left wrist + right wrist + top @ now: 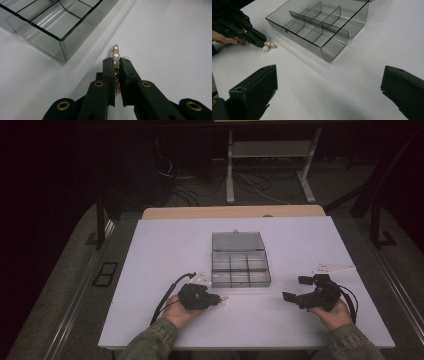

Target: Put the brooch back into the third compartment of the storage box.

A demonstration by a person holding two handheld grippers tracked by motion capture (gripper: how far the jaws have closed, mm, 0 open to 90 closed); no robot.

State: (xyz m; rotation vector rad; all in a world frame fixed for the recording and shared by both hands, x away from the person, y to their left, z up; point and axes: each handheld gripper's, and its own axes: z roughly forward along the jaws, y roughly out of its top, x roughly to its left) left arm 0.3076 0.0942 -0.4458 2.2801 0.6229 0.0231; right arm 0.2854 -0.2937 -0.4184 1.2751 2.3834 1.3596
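- Room: dark all round, dim floor (65, 285) either side of the table. Beyond the far edge a white metal frame (270, 165) stands on two legs, with loose cables (200, 187) strewn over the floor near it.
- Surface: white tabletop (165, 250), matt, unmarked, lying on a pale wood board (232, 212) whose strip shows along the far edge.
- Person: two forearms in olive sleeves (150, 345) come in from the near edge, one hand on each tool.
- Organiser box (240, 265): clear grey plastic, mid-table, lid laid back flat on the far side, dividers making small compartments. Nothing visible in the compartments facing the cameras.
- Right gripper (295, 289): near the right front of the table, well apart from the box, jaws spread wide, nothing between them.
- Left gripper (216, 298): just in front of the box's near left corner, low on the tabletop, jaws drawn narrow and clamped on the beaded trinket.
- White tag (332, 268): flat on the table just beyond the right gripper.
- Beaded trinket (115, 55): pearl-like beads with gold spacers, lying on the tabletop, near the box but apart from it, beaded end sticking out past the jaw tips.
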